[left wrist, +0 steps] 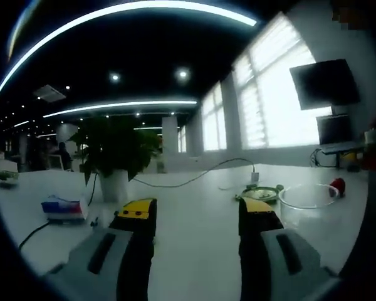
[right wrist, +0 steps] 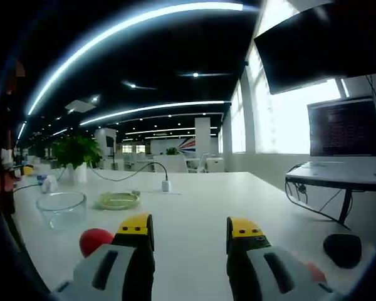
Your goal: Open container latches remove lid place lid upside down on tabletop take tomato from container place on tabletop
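On the white table [right wrist: 194,207], right gripper view: the right gripper [right wrist: 191,233] hangs over bare tabletop with jaws apart, nothing between them. Tomato [right wrist: 95,241] sits at about 8 o'clock, just beside the left jaw, on the table. Clear glass container [right wrist: 61,209] at 9 o'clock beyond the tomato, lid off — looks empty. Green-rimmed lid [right wrist: 119,200] lies flat just right of the container, near a white plug [right wrist: 166,185] with a cable. Potted plant [right wrist: 77,157] further back at 10 o'clock.

Left gripper view: left gripper [left wrist: 197,213] jaws apart, holding nothing. Container [left wrist: 308,199] at 3 o'clock, lid [left wrist: 262,192] just left of it, tomato [left wrist: 338,186] at its far right edge — touching or not, cannot tell. Plant [left wrist: 116,153] at 10 o'clock.
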